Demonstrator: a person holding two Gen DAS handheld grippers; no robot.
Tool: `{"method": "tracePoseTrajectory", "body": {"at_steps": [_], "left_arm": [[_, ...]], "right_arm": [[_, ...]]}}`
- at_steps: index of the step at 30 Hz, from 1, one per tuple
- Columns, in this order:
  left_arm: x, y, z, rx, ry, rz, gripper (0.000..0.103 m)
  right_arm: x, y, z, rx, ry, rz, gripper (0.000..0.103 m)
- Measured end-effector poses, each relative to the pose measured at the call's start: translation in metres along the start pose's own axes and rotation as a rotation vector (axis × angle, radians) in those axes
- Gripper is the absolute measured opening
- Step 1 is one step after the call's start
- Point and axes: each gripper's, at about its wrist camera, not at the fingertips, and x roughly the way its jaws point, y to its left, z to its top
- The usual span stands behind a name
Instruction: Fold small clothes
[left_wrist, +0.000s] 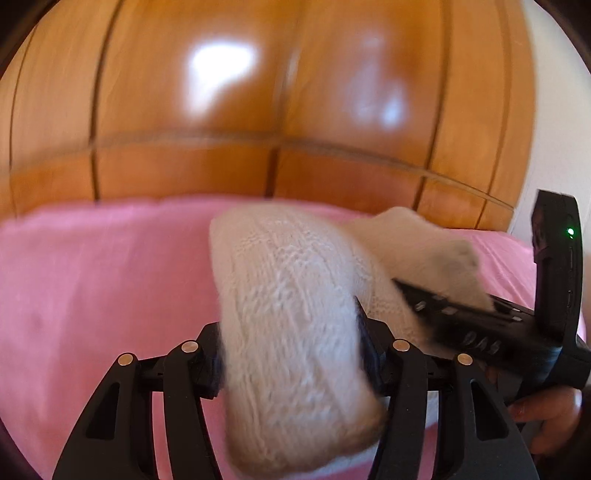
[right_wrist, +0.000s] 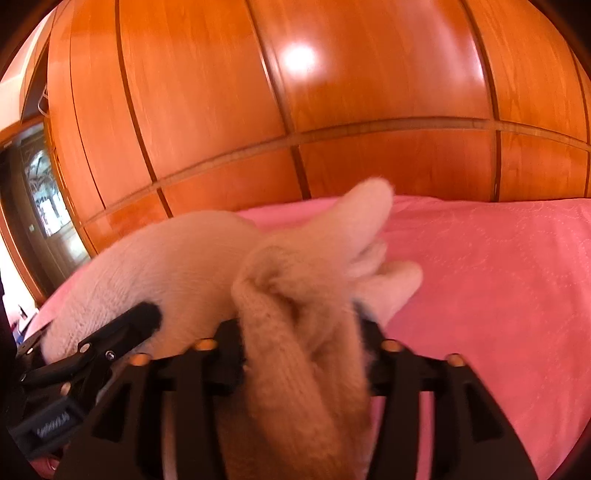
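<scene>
Knitted garment between both grippers, pink bedspread

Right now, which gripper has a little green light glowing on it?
The right gripper: a green light glows on its upright black body. The left gripper shows none.

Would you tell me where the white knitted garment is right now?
In both wrist views the white knitted garment hangs between the left gripper and the right gripper, over the pink bedspread before the wooden wardrobe.
</scene>
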Motion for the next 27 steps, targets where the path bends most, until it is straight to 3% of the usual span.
{"method": "tracePoseTrajectory", "body": {"at_steps": [3, 4, 9, 15, 18, 22, 27], "left_arm": [[0.001, 0.023, -0.006, -0.118, 0.065, -0.038, 0.065], [-0.001, 0.026, -0.008, -0.125, 0.073, -0.033, 0.068], [-0.007, 0.036, -0.017, -0.154, 0.105, -0.033, 0.083], [-0.01, 0.056, -0.029, -0.291, 0.15, -0.082, 0.09], [-0.012, 0.047, -0.03, -0.253, 0.147, -0.057, 0.091], [-0.007, 0.024, -0.036, -0.163, 0.205, -0.063, 0.095], [-0.004, 0.016, -0.039, -0.119, 0.214, -0.031, 0.099]], "right_arm": [[0.006, -0.003, -0.004, 0.026, 0.05, -0.021, 0.07], [0.006, -0.006, -0.005, 0.046, 0.055, -0.024, 0.077], [-0.015, -0.029, -0.023, 0.231, 0.057, -0.02, 0.086], [-0.044, -0.049, -0.054, 0.413, 0.062, 0.054, 0.086], [-0.04, -0.047, -0.049, 0.387, 0.084, 0.073, 0.079], [-0.028, -0.042, -0.038, 0.397, 0.092, 0.13, 0.042], [-0.025, -0.042, -0.038, 0.35, 0.061, 0.022, 0.041]]}}
